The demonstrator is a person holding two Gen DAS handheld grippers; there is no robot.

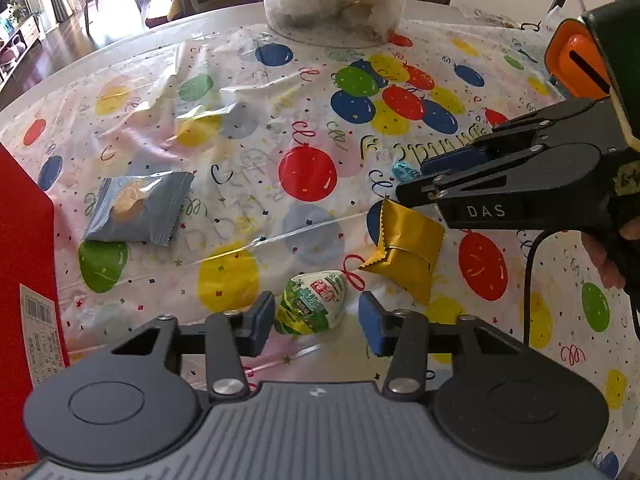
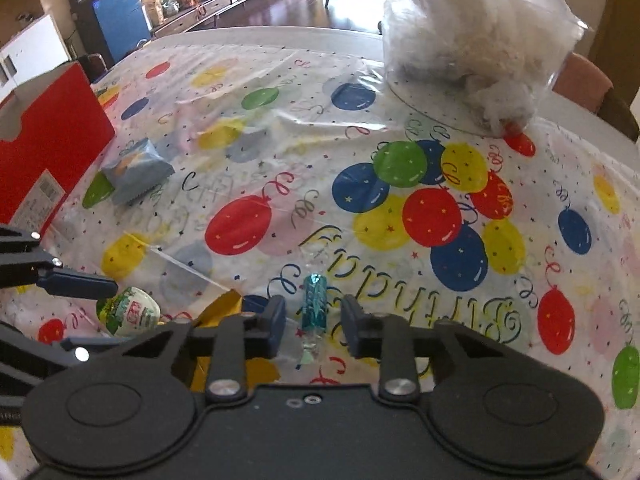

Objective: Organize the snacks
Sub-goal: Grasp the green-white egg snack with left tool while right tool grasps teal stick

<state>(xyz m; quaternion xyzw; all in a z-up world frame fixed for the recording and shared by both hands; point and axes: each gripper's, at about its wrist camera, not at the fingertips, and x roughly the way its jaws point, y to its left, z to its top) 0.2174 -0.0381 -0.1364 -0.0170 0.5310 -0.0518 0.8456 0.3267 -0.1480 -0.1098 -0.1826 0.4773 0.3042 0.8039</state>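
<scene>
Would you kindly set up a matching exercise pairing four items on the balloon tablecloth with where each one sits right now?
Things:
1. green-and-white snack
2. teal candy
3. grey-blue packet
4. gold packet

Places:
A. nearest the red box
B. between the open fingers of the right tool
C. between the open fingers of the left tool
D. on the cloth just under the right tool, seen from the left wrist

Pairs: 1-C, 2-B, 3-A, 4-D
</scene>
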